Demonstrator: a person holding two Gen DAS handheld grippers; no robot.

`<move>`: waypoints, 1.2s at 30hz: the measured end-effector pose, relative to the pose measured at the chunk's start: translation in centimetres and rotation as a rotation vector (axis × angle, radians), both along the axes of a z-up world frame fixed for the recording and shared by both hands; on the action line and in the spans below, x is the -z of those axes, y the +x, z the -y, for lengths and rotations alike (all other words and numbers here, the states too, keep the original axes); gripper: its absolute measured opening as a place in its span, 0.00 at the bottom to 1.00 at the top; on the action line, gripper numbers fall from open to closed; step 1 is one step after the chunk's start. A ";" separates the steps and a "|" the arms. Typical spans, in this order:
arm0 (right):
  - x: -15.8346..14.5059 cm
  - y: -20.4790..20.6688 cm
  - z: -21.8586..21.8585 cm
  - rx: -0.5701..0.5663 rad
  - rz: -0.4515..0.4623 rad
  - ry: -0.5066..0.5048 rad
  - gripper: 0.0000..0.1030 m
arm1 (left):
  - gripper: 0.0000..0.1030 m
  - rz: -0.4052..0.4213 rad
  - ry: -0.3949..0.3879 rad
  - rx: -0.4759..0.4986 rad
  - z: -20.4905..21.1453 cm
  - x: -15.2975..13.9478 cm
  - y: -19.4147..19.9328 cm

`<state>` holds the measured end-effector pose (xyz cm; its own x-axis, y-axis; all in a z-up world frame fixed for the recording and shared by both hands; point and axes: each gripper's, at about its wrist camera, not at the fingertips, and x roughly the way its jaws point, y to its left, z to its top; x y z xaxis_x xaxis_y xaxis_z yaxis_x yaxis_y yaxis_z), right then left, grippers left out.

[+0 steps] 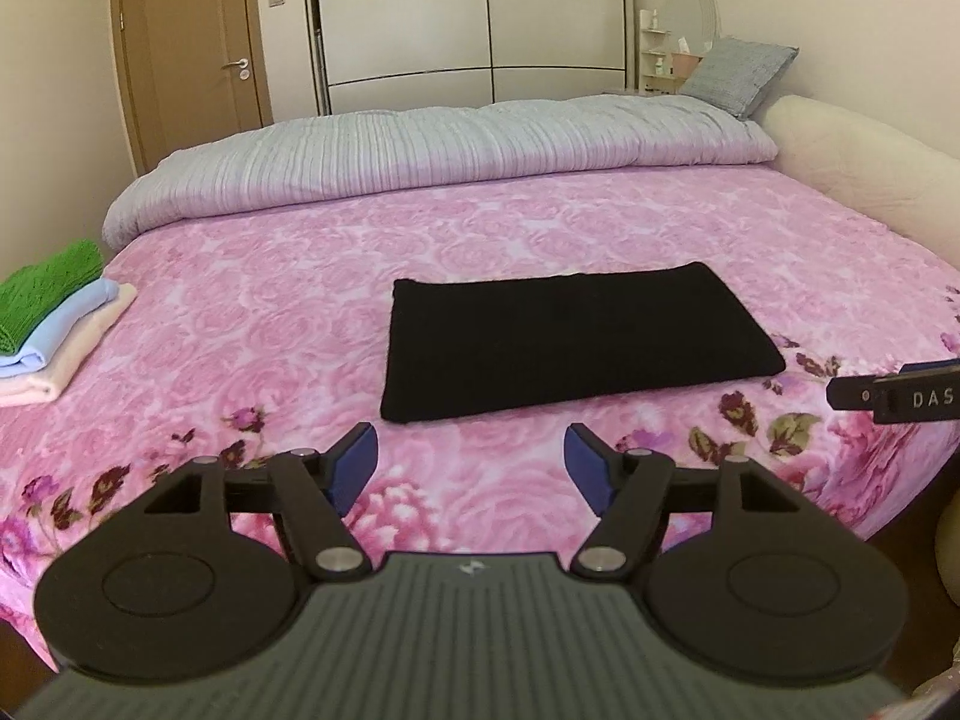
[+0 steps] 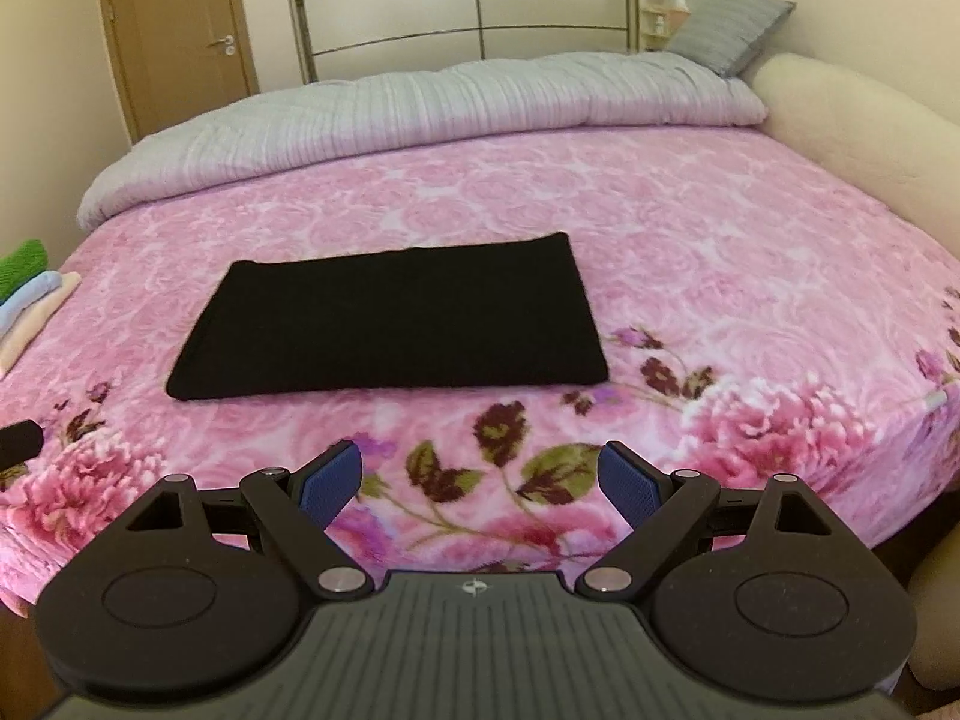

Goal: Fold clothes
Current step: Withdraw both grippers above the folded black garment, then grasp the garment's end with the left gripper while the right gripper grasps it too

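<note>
Black garment (image 1: 576,339), folded into a flat rectangle, lies on the pink floral bedspread (image 1: 420,228) near the front edge of the bed, roughly mid-width. Nothing on top of it, nothing touching it.

Left claw (image 1: 471,471): jaws apart, blue pads (image 1: 354,468) w/ only bedspread showing between them; it hangs above the bed's near edge, short of the garment's front-left corner. Right claw (image 2: 480,483): jaws apart too, nothing between the pads (image 2: 630,486); it sits over the flower border, just right of the garment's front edge, not touching. Its tip also shows at the right edge of the left wrist view.

Far left on the bed: stack of folded items (image 1: 54,330), green on top, light blue under it, cream at bottom. Well apart from the black piece.

At the back: grey duvet (image 1: 432,156) rolled along the far side, grey pillow (image 1: 738,72) at the right corner, cream headboard (image 1: 864,162) on the right. Behind: wardrobe (image 1: 468,24) and wooden door (image 1: 192,48).
</note>
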<state>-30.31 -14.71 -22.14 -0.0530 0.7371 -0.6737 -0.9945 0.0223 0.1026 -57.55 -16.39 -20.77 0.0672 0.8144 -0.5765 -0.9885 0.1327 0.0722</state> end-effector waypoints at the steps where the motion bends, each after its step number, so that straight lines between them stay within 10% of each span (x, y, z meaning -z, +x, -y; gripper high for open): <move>1: 0.1 -0.2 -0.3 -0.005 0.000 -0.002 0.86 | 0.64 0.001 -0.005 -0.006 -0.2 0.2 -0.2; 9: 2.5 0.1 -2.9 0.001 -0.038 -0.060 0.86 | 0.66 -0.010 -0.051 0.032 -3.9 3.7 -1.0; 16: 8.1 5.2 -6.3 0.115 -0.497 -0.116 0.86 | 0.67 -0.111 -0.068 0.151 -8.6 8.7 -0.6; 24: 14.2 10.3 -10.3 0.399 -0.951 -0.146 0.83 | 0.57 -0.528 0.010 0.455 -14.7 14.1 1.9; 33: 15.8 10.4 -15.2 0.538 -0.965 -0.127 0.74 | 0.38 -0.762 0.075 0.705 -18.9 18.2 1.5; 35: 16.1 10.2 -15.9 0.549 -0.936 -0.105 0.60 | 0.31 -0.760 0.075 0.741 -19.5 18.5 1.4; 36: 16.3 10.3 -16.2 0.557 -0.923 -0.102 0.31 | 0.27 -0.754 0.073 0.752 -19.6 18.5 1.2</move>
